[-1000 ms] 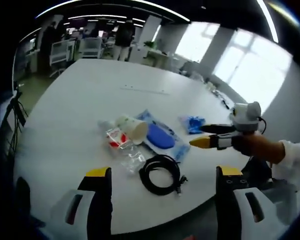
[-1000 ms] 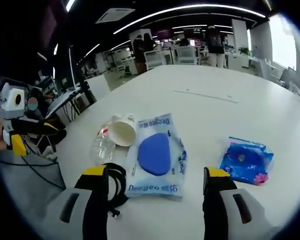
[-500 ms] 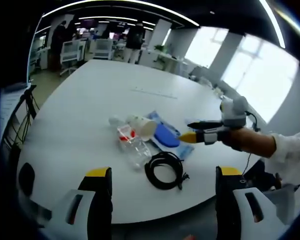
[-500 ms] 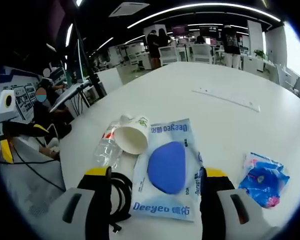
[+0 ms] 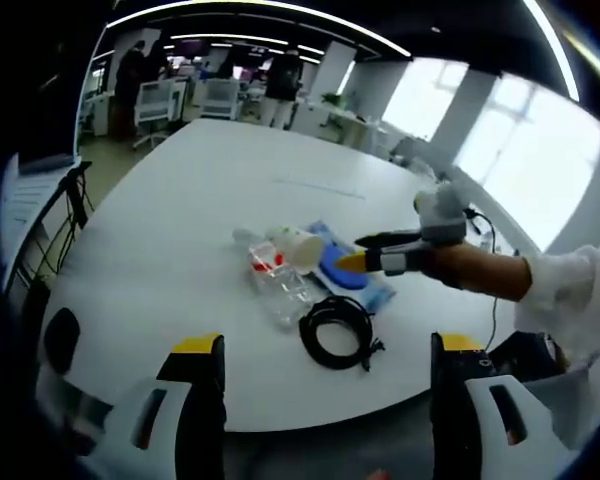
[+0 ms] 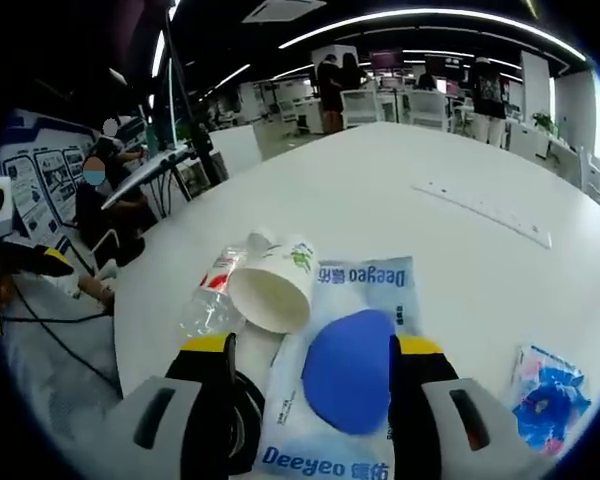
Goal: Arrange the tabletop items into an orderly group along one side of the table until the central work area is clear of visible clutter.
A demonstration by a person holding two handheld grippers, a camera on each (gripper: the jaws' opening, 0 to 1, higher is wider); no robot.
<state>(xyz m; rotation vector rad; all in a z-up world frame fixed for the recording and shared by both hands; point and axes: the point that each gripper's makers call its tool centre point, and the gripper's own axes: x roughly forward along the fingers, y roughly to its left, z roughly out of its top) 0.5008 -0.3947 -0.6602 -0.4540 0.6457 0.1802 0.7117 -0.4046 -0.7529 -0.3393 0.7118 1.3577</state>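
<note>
The large round white table (image 5: 180, 210) carries a small cluster of clutter near its edge. Largest in the cluster is the clear plastic packet printed "Deeyeo" with a blue oval pad inside (image 6: 350, 370), lying flat. At its ten o'clock in the right gripper view, a white paper cup (image 6: 273, 290) lies on its side, mouth open toward the camera, touching a crushed clear plastic bottle with a red label (image 6: 212, 295). A coiled black cable (image 5: 340, 332) sits near the bottle. A small blue printed pouch (image 6: 550, 392) lies at four o'clock, apart.

The right gripper (image 6: 310, 350) hovers over the packet, jaws spread wide and empty. The left gripper (image 5: 325, 350), well back, likewise gapes wide.
</note>
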